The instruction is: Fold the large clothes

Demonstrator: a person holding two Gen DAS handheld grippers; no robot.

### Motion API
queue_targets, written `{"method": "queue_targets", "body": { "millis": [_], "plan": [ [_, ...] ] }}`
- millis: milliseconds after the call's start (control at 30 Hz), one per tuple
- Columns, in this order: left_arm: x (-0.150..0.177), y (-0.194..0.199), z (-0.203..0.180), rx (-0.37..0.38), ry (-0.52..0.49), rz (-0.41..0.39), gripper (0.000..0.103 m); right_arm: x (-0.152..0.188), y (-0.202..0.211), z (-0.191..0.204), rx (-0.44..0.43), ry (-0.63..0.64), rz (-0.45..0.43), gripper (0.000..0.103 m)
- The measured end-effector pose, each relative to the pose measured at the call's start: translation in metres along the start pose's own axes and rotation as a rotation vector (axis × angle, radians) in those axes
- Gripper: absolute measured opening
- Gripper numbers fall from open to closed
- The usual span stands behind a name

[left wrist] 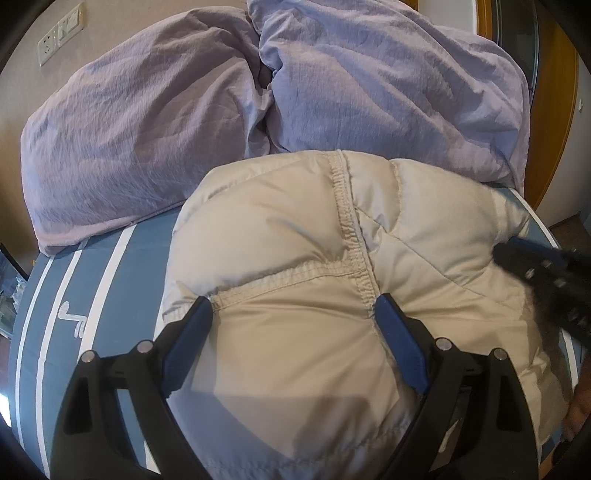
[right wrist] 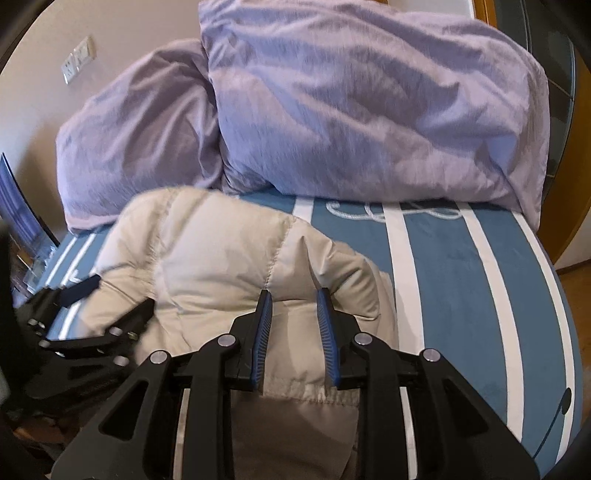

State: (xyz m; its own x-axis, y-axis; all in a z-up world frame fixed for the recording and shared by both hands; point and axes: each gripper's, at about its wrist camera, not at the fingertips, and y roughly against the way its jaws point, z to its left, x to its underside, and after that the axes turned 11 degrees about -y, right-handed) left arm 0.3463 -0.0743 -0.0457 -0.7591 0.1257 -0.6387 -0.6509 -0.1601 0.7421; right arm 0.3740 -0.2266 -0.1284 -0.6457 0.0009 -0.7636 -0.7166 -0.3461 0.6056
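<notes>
Our left gripper (left wrist: 293,306) presses down, fingers spread wide over the puffy, quilted beige jacket (left wrist: 295,258) on the blue striped bed (left wrist: 110,266). Our right gripper (right wrist: 294,299) angles down with fingers parted, straddling the jacket's stitched fold.

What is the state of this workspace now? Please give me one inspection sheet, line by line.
Surface: bed sheet, blue with white stripes, flat where it shows.
Job's things: beige padded jacket, bunched into a puffy heap on the sheet, not yet a neat fold.
Clutter: two lilac pillows at the head of the bed, just behind the jacket.
Grippers: left claw wide open, fingers resting on the jacket; right claw narrowly open, with jacket fabric between its fingers, grip uncertain.
Cables: nothing seen.
Surroundings: wall sockets on a beige wall; wooden frame beside the bed; something dark and unclear at the left bedside.
</notes>
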Motion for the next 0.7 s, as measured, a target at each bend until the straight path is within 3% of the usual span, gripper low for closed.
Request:
{"method": "queue_targets", "body": {
  "millis": [433,700],
  "plan": [
    [-0.008,0.012,0.0,0.002,0.016,-0.016,0.089,0.018,-0.022,-0.006,0.015,0.009,0.002,0.025],
    [-0.035,0.022,0.024,-0.01,0.092,-0.034,0.089,0.017,-0.023,-0.007,0.011,0.002,0.007,0.025]
  ]
}}
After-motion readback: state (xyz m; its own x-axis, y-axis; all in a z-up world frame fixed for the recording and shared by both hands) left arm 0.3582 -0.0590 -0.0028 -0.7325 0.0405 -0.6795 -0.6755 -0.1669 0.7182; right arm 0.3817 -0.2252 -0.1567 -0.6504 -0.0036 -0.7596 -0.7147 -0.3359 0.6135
